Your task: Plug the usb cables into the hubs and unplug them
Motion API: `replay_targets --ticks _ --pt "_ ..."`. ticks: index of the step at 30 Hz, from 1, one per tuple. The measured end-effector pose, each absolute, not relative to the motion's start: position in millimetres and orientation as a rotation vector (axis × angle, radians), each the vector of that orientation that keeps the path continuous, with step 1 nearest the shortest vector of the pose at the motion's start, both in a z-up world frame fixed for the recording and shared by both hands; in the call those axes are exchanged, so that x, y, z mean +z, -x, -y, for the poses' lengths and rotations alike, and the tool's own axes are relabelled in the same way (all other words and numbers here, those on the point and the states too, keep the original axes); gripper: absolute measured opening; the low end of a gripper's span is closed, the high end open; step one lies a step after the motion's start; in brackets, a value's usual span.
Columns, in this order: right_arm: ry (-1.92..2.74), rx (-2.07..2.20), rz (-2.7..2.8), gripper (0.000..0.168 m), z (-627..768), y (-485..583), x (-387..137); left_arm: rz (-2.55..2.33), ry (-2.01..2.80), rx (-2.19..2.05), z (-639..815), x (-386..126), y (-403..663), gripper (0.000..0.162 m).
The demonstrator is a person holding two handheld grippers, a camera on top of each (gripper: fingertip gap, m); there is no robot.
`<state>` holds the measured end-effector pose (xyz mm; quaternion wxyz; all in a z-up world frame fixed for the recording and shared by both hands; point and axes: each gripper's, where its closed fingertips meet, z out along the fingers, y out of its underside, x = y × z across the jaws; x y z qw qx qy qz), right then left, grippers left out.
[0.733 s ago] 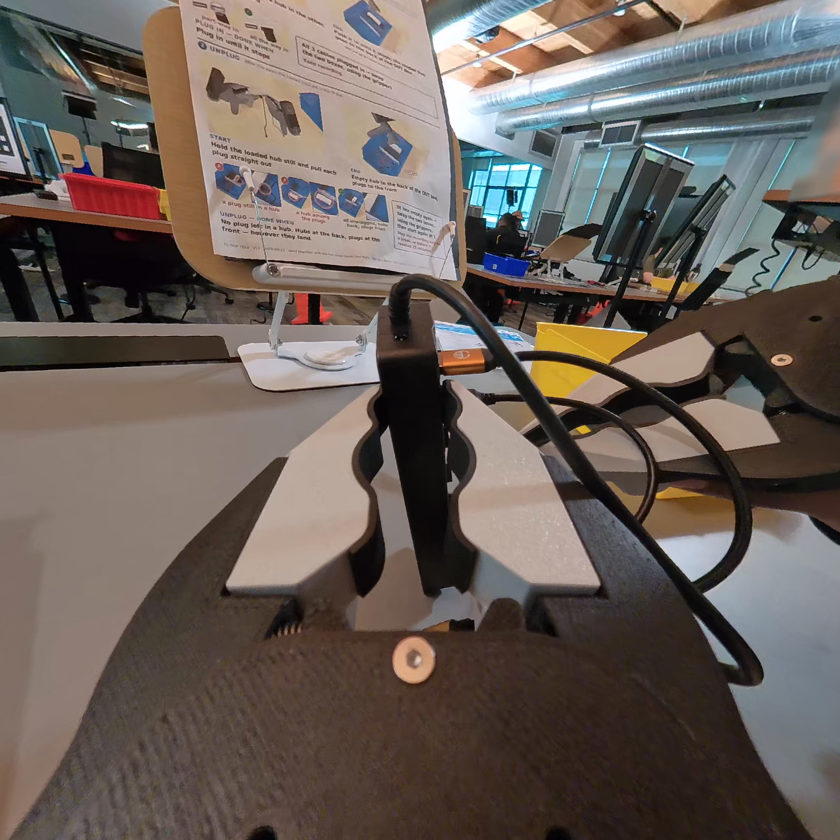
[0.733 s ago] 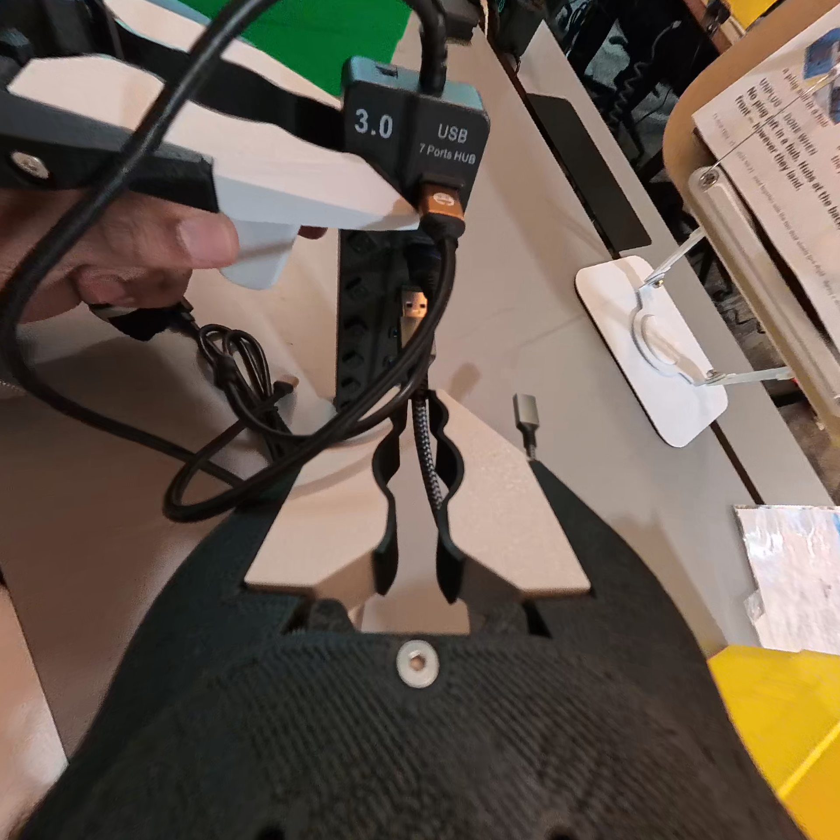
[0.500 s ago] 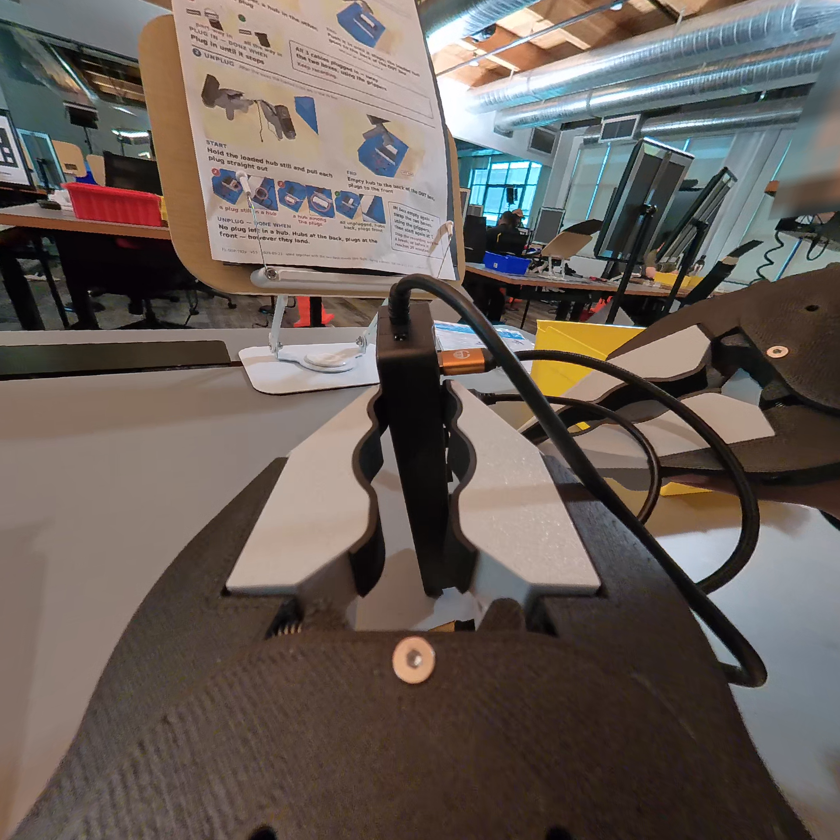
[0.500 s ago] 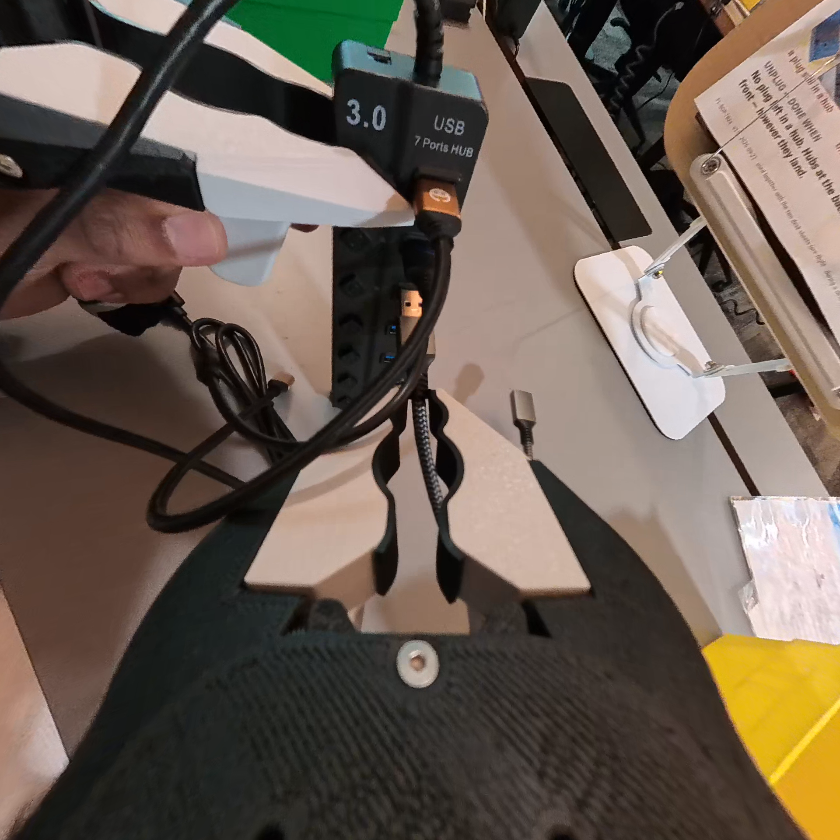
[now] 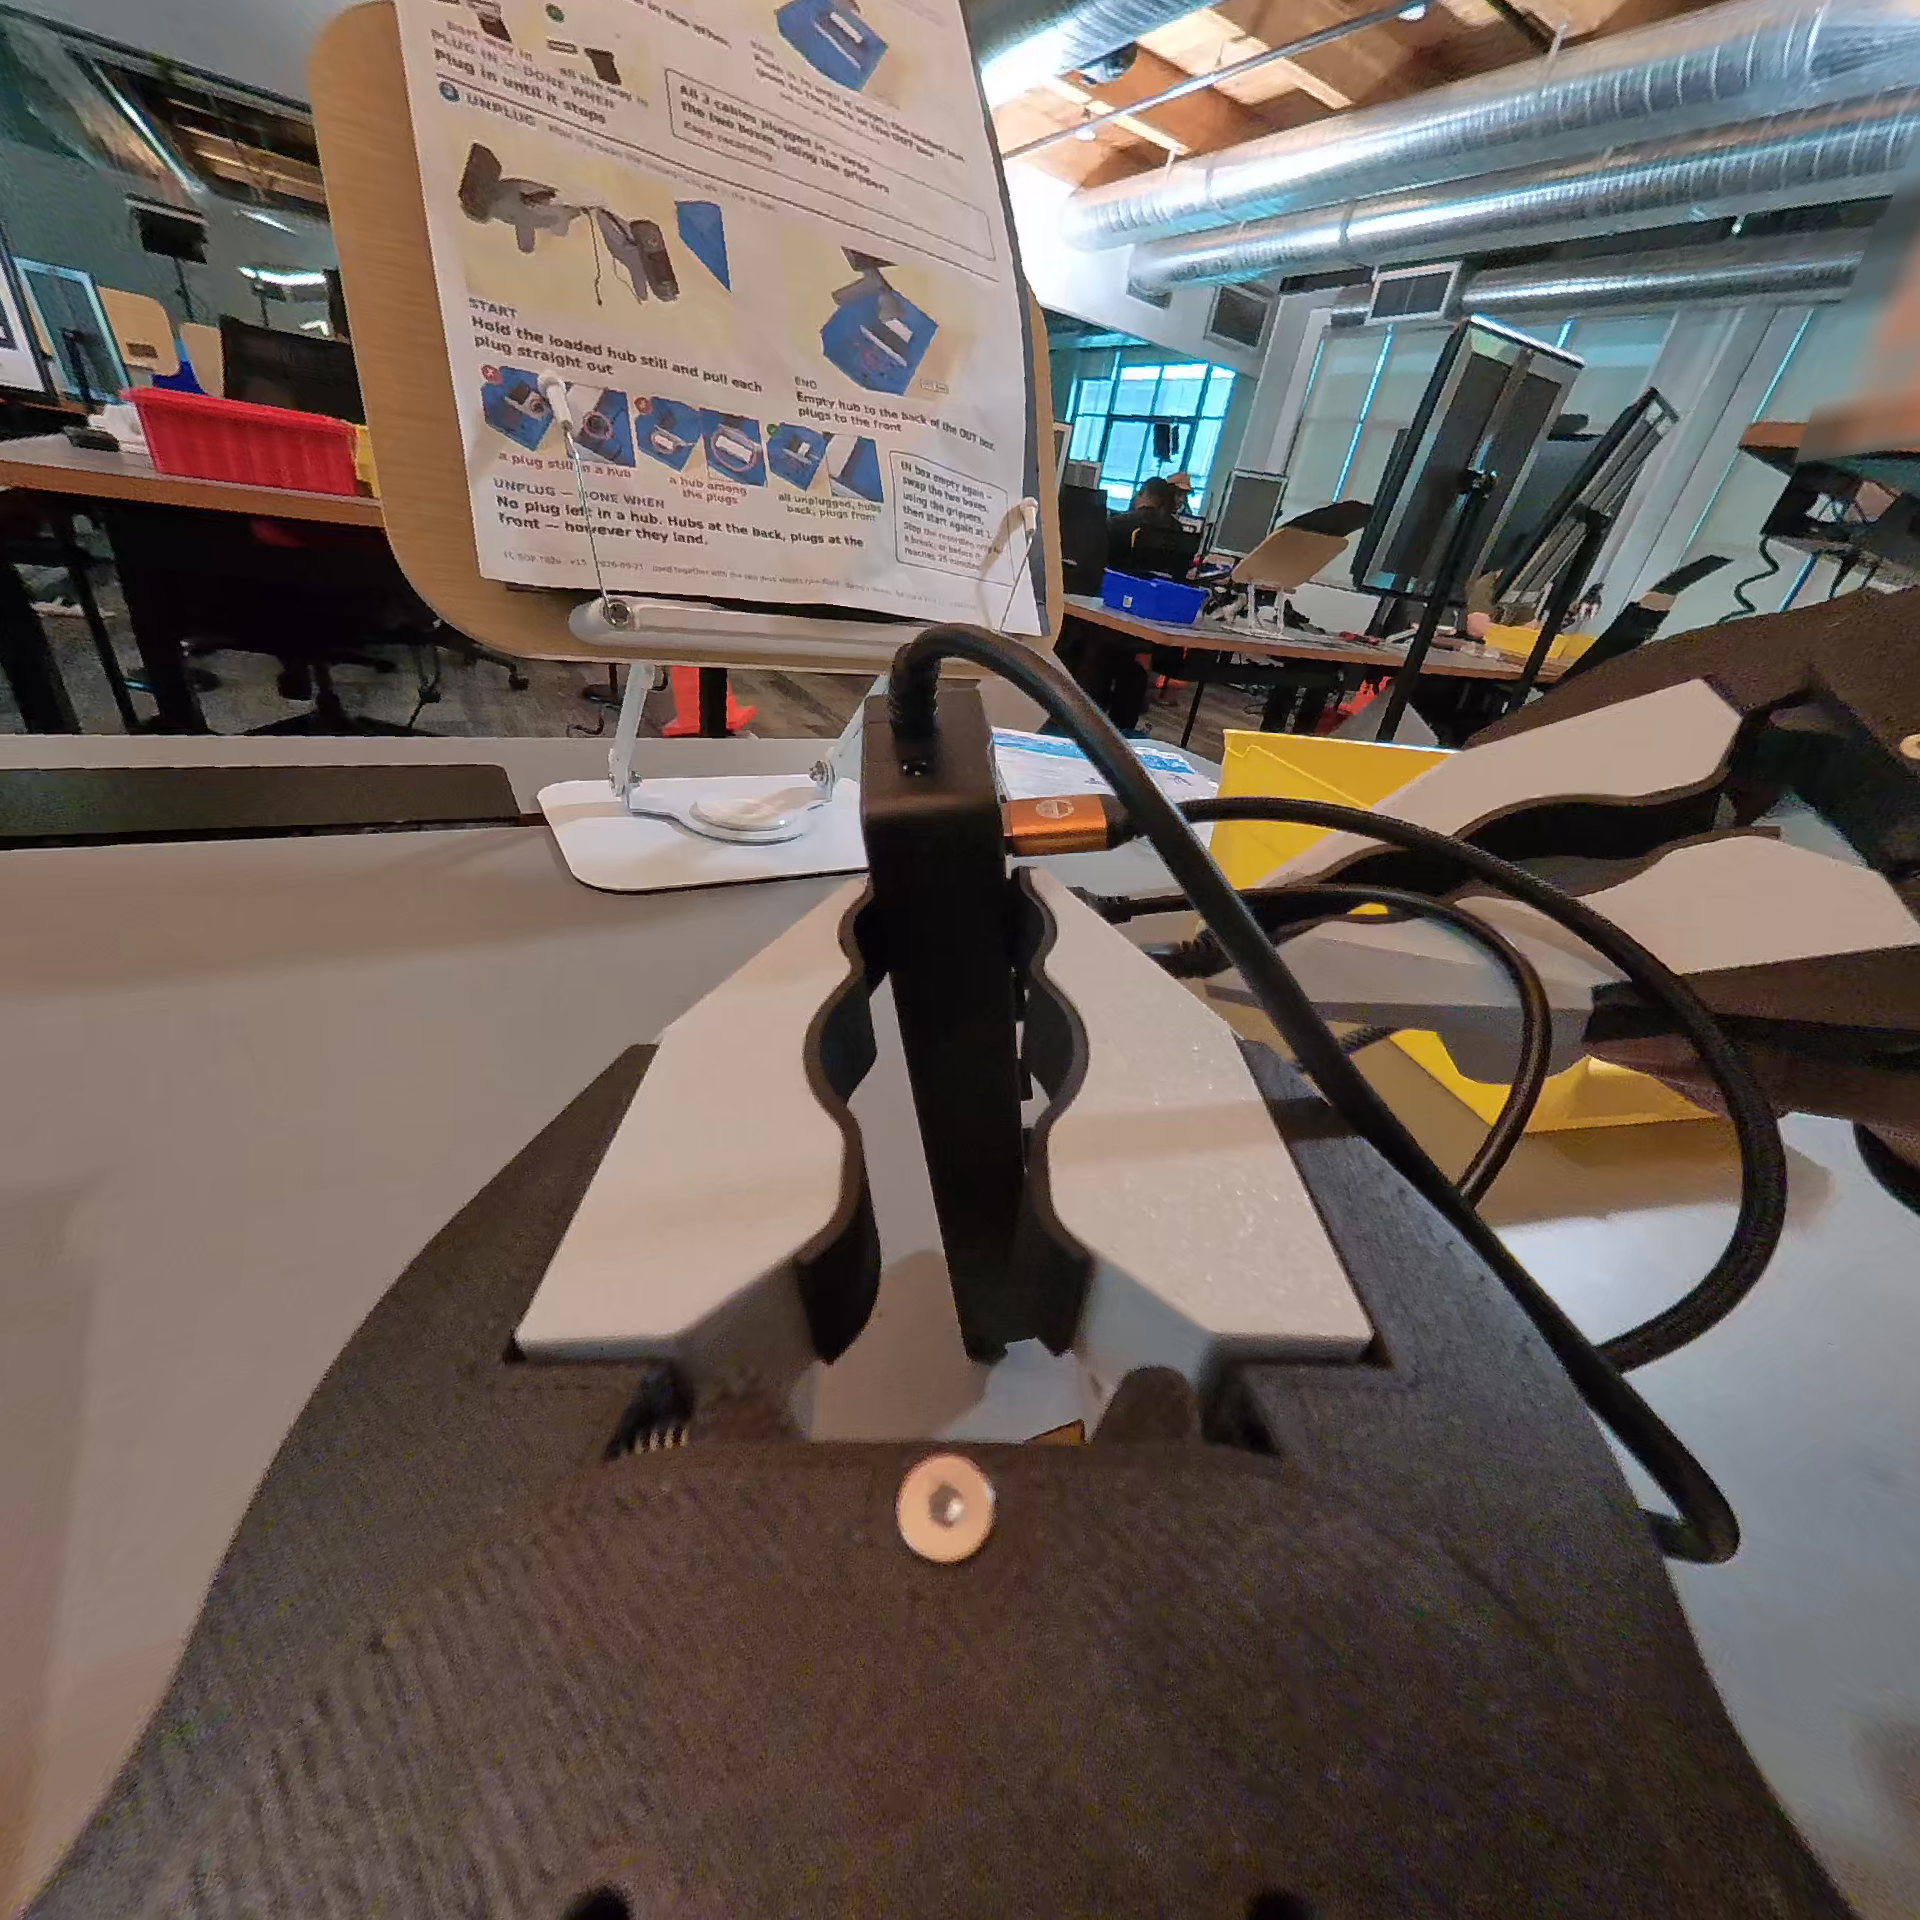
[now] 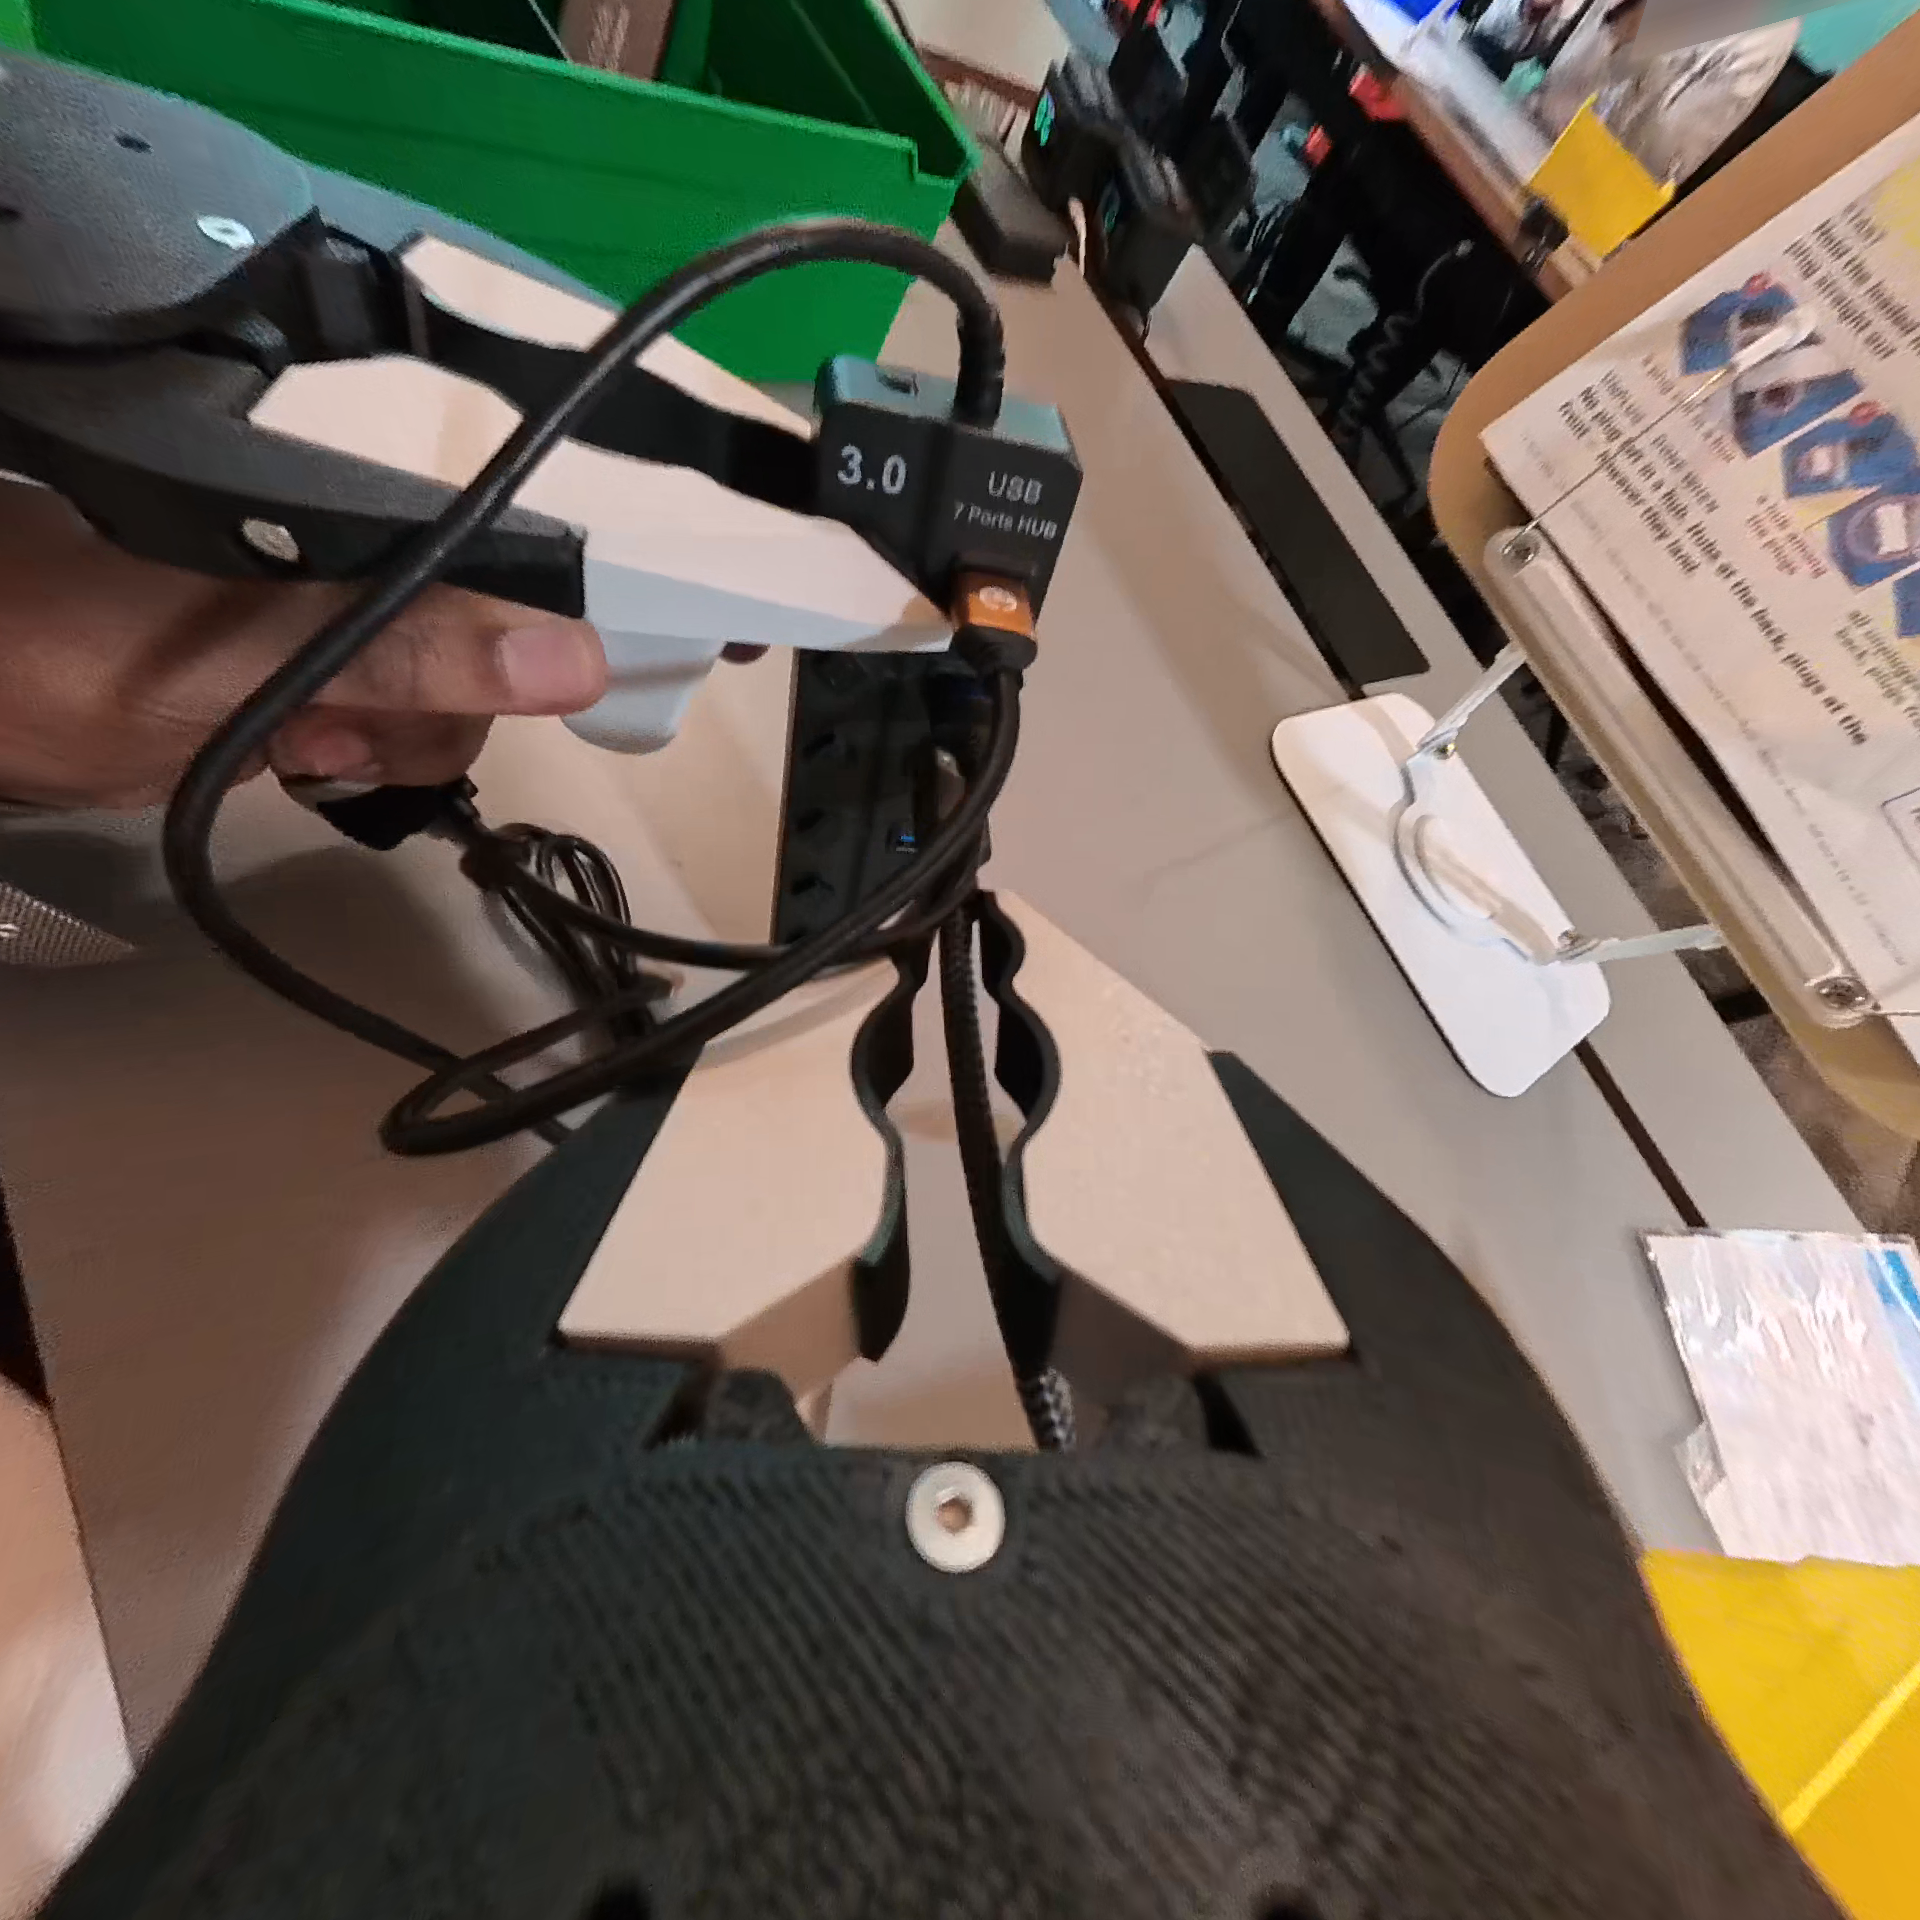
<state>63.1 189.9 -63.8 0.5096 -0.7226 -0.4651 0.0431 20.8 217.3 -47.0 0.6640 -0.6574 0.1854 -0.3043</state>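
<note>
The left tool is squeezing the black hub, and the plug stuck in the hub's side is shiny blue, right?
Not quite. The left tool does squeeze the black hub, but the plug in its side is orange, not blue. The left wrist view shows it, and the right wrist view shows the same orange plug.

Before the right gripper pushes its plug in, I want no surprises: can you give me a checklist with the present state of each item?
1. Left gripper clamped on the black hub: ok.
2. Right gripper shut on the braided cable: ok.
3. Orange plug seated in the hub's top port: ok.
4. Held plug lined up with a free port: cannot tell, its tip is hidden behind the looped black cables.
5. Loose cables clear of the insertion path: not ok, they cross just ahead of the right gripper.
</note>
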Motion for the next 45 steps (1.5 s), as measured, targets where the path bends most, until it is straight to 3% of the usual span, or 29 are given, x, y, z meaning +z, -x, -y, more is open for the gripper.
replay_targets --ticks 1,8,23,45 --pt "1.737 0.11 1.119 0.007 -189.7 -62.9 -63.4 -0.42 1.485 -0.684 -217.4 -47.0 -20.8 0.023" --pt "1.715 0.083 1.209 0.007 -186.3 -59.4 -71.7 -0.368 1.503 -0.74 -222.1 -48.3 -14.4 0.022" --pt "1.388 -0.669 1.439 0.007 -197.0 -66.8 -80.1 -0.347 1.509 -0.766 -221.7 -47.9 -14.7 0.021" --pt "1.46 -0.804 1.4 0.007 -203.8 -78.0 -82.6 -0.386 1.477 -0.708 -214.4 -45.4 -23.3 0.021"
